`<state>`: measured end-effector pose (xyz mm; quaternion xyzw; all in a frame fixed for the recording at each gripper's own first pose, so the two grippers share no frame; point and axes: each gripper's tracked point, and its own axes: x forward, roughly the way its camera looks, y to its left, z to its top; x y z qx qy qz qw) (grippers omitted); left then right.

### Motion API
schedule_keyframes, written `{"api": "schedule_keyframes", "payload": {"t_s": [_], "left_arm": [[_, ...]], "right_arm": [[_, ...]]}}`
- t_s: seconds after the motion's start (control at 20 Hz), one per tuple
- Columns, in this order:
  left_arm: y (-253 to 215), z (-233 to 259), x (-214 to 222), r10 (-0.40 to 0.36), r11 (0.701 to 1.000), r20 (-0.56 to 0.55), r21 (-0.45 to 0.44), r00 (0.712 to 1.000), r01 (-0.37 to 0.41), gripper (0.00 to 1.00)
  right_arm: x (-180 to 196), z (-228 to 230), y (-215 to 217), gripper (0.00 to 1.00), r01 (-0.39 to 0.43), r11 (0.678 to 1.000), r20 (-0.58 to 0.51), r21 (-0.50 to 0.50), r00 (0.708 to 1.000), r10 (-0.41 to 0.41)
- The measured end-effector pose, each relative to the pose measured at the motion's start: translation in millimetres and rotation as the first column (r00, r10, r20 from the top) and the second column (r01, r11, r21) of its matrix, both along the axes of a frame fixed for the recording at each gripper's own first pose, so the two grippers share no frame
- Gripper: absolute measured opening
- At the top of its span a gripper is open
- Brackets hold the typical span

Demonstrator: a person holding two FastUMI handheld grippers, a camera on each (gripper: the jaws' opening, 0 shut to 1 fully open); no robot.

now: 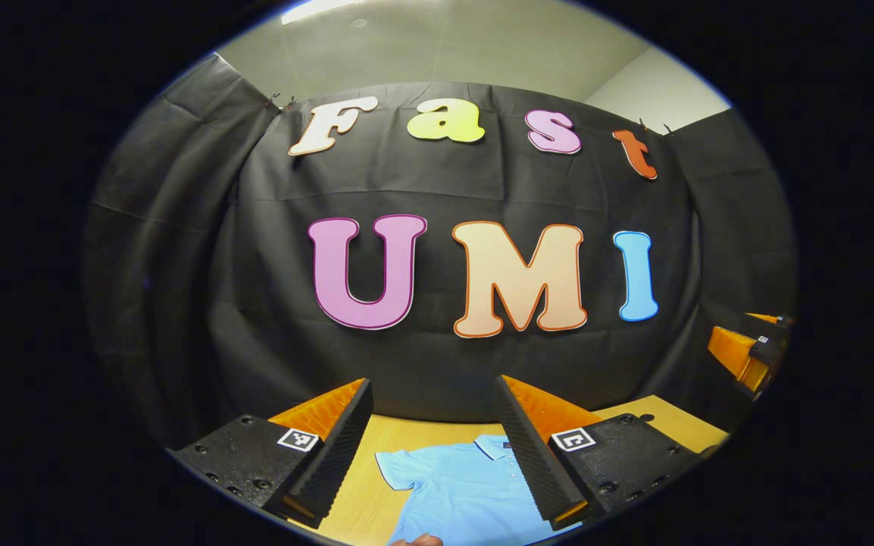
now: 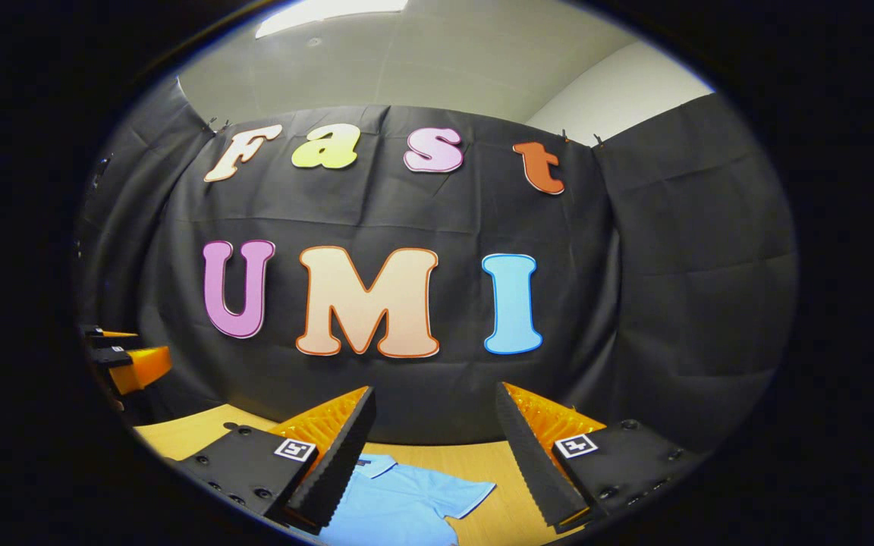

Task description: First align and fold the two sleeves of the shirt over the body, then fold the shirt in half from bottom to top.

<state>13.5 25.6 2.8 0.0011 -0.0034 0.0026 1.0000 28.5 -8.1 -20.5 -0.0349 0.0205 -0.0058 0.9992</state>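
Two ridged fingers of the left gripper (image 1: 433, 447) rise from the bottom of the left gripper view, spread wide with nothing between them — released, held above the table. Between and below those fingers lies the light blue shirt (image 1: 467, 493), flat on the wooden table (image 1: 361, 500), collar toward the booth's wall at the top of the garment, one short sleeve (image 1: 395, 469) spread out toward the lower left of the frame. Buttons of the placket run down just beside the inner edge of the finger at lower right. At the very bottom edge, a sliver of a hand (image 1: 418, 540) shows over the shirt's lower part. Far right of the frame, at mid-height, sits the right gripper (image 1: 756, 353), well apart from the shirt; seen from the side, so its opening cannot be judged there.

Right gripper view: its own fingers come up from the bottom centre, likewise spread apart and gripping nothing — the right gripper (image 2: 433, 455) is released. Shirt (image 2: 399, 500) lies at lower centre on the table (image 2: 498, 462), collar partly behind the finger at lower left, the other short sleeve (image 2: 463, 497) reaching toward the lower centre-right. Left gripper (image 2: 130, 356) appears at the far left edge, above the table's corner.

Black cloth wall (image 1: 437, 189) fills the back; pale ceiling (image 2: 437, 61) above it.
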Motion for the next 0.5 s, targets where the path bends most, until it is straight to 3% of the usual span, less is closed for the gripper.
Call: {"api": "schedule_keyframes", "payload": {"t_s": [0.5], "left_arm": [[25, -8, 6, 0.020, 1.000, -0.021, 0.009, 1.000, -0.020, 0.95]], "right_arm": [[69, -92, -31, 0.98, 0.027, 0.998, -0.174, -0.057, 0.984, -0.036]]}}
